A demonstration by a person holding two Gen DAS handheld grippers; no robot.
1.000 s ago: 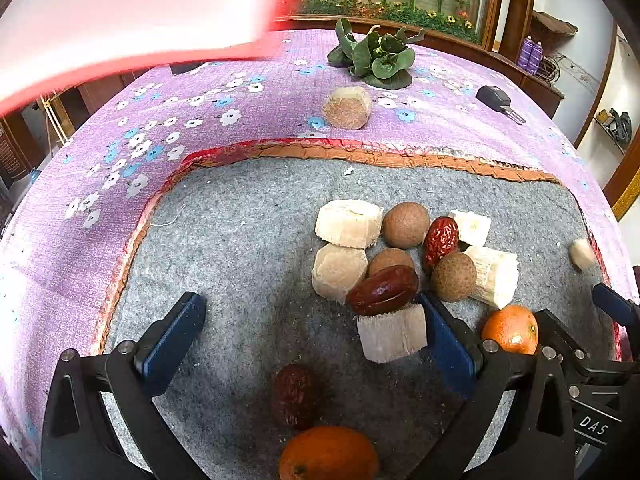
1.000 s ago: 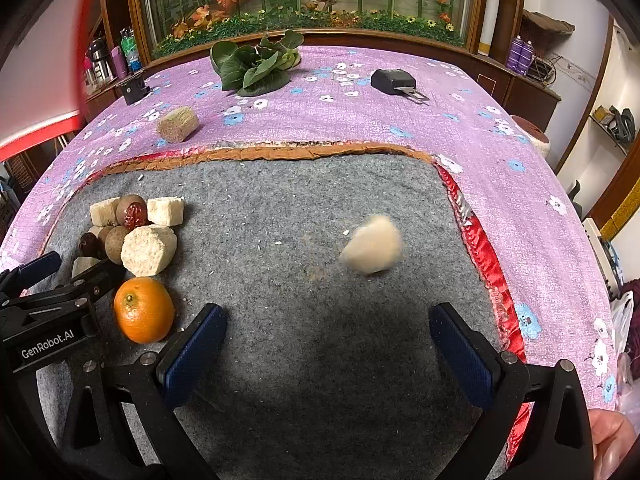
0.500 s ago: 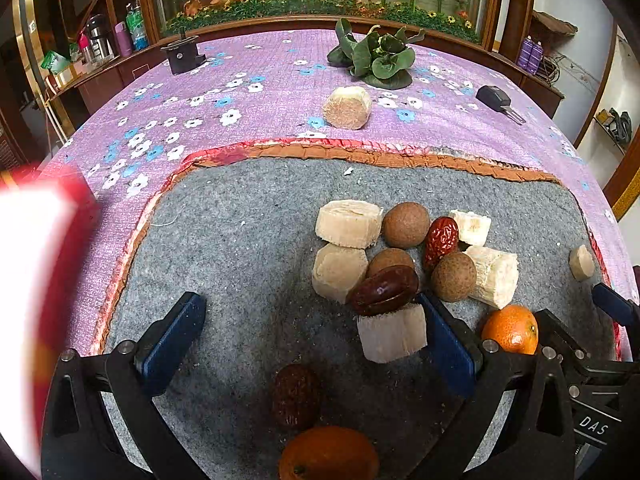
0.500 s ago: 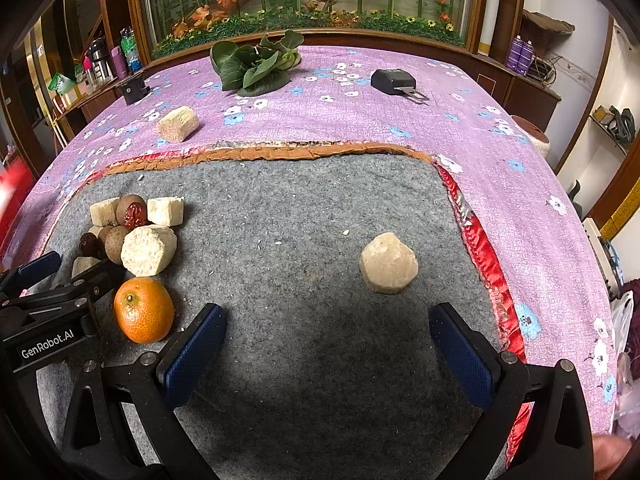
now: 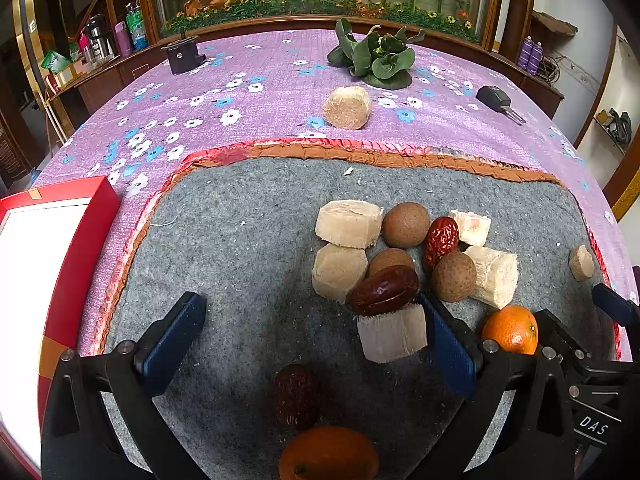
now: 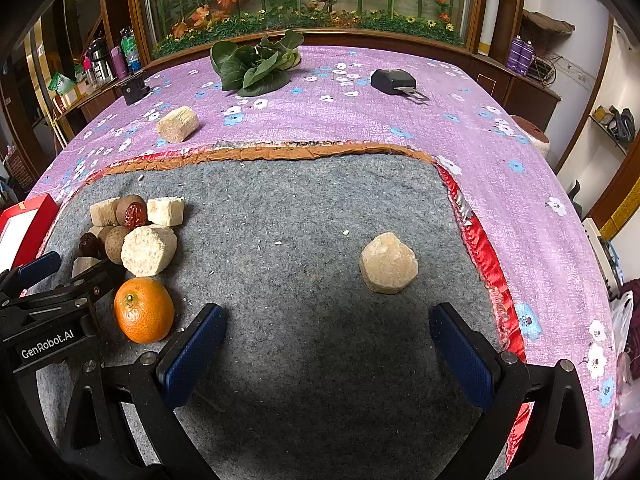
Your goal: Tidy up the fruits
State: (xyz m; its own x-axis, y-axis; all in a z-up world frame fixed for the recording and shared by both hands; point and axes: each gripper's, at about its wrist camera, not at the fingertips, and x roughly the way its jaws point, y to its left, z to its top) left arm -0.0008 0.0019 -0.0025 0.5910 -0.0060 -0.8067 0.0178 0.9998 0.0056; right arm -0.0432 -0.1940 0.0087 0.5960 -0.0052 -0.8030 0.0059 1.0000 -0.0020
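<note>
A pile of pale sugarcane chunks [image 5: 347,224], brown longans [image 5: 405,224] and red dates [image 5: 383,290] lies on the grey felt mat [image 5: 240,240]. My left gripper [image 5: 308,336] is open and empty over the mat; a dark date [image 5: 295,395] and a mandarin [image 5: 328,456] lie between its fingers. A second mandarin [image 6: 144,309] sits between the two grippers. My right gripper [image 6: 326,354] is open and empty, just behind a lone sugarcane chunk [image 6: 388,263]. Another chunk [image 5: 346,107] lies on the purple cloth.
A red box with a white inside [image 5: 36,280] sits at the mat's left edge. Green leafy vegetables [image 5: 376,58], a black key fob [image 6: 394,80] and a small black block [image 5: 182,54] lie on the far purple cloth. The table's right edge is close.
The red box came down from above and now rests at the left of the mat. The lone sugarcane chunk rolled or dropped to a stop in front of my right gripper.
</note>
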